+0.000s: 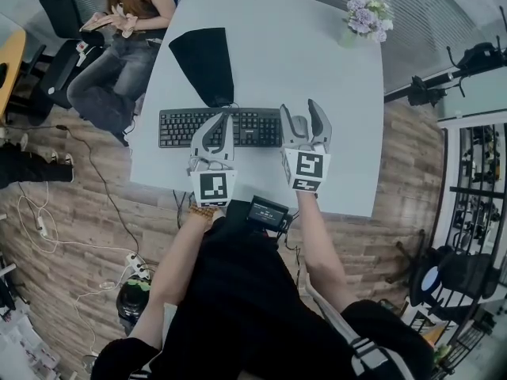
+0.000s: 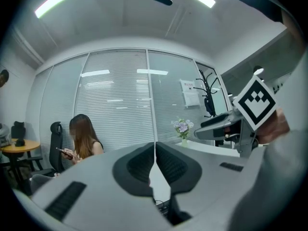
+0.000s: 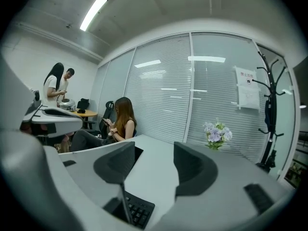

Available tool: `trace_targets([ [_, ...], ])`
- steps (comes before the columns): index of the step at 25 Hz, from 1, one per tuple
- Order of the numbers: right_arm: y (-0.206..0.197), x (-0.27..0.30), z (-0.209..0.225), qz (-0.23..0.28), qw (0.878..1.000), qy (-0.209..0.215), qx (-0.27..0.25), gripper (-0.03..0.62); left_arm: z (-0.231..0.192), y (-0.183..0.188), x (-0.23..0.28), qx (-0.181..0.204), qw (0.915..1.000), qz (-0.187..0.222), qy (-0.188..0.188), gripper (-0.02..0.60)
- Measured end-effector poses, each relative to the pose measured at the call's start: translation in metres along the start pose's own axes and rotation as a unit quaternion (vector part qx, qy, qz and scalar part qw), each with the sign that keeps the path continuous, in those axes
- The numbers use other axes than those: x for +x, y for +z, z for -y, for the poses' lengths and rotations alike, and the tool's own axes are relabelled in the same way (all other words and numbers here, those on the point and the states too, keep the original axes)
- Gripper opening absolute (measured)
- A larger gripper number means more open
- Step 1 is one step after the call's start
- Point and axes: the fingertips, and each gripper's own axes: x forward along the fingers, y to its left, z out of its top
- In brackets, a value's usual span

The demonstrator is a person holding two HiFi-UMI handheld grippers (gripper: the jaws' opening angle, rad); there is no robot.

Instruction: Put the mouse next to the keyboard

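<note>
A black keyboard (image 1: 178, 127) lies across the near part of the white table (image 1: 317, 62). My left gripper (image 1: 224, 119) hovers over the keyboard's right half, jaws shut with nothing between them; its pads (image 2: 139, 165) meet in the left gripper view. My right gripper (image 1: 299, 108) hangs above the table just right of the keyboard, open with an empty gap. In the right gripper view the keyboard's corner (image 3: 137, 211) shows low between the pads (image 3: 192, 170), with a thin dark cable (image 3: 123, 201) beside it. No mouse shows clearly; the right gripper covers that patch of table.
A black pad (image 1: 206, 63) lies behind the keyboard. A vase of purple flowers (image 1: 366, 16) stands at the far right corner. A person (image 1: 127, 22) sits at the table's far left with a phone. Cables and a power strip (image 1: 136, 271) lie on the wooden floor.
</note>
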Motion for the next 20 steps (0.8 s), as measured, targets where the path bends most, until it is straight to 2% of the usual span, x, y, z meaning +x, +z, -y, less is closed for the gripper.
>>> trace_targets([
  [20,0.039,-0.026,-0.038,0.049,0.999,0.014,-0.015,0.166,-0.013,0.032,-0.017,0.028,0.9982,0.053,0.008,0.012],
])
